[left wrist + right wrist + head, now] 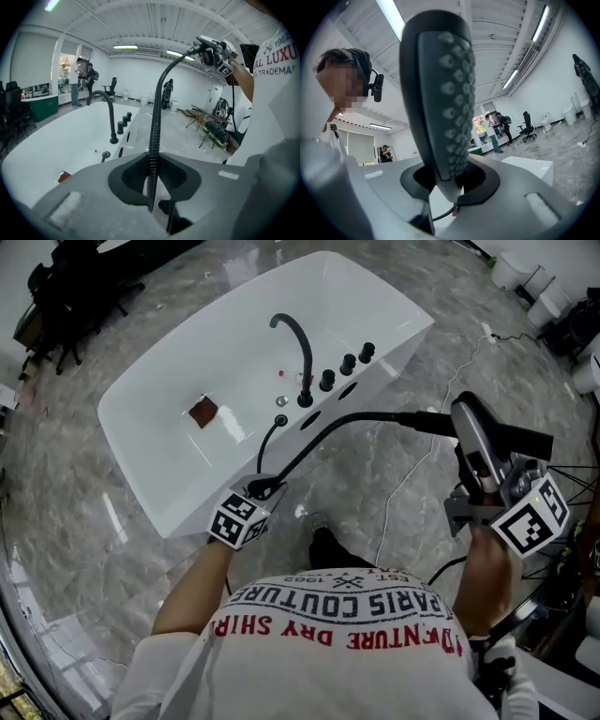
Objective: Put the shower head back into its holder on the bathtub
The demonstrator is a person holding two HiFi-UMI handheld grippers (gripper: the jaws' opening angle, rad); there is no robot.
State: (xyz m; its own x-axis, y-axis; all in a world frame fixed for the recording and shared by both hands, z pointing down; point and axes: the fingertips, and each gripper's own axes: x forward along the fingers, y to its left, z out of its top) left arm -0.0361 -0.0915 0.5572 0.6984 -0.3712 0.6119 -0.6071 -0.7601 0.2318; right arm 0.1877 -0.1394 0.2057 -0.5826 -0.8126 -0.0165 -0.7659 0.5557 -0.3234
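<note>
The black shower head stands upright in my right gripper, which is shut on its lower end; in the right gripper view the nozzle face rises from between the jaws. Its ribbed black hose runs left and down into my left gripper, shut on it just in front of the white bathtub. In the left gripper view the hose climbs out of the gripper toward the head. A round black fitting sits on the tub deck beside the curved faucet. No holder can be made out.
Three black knobs line the tub deck. A brown square lies inside the tub. A white cable trails over the marble floor. Dark equipment stands at the right, and people and office chairs are far behind.
</note>
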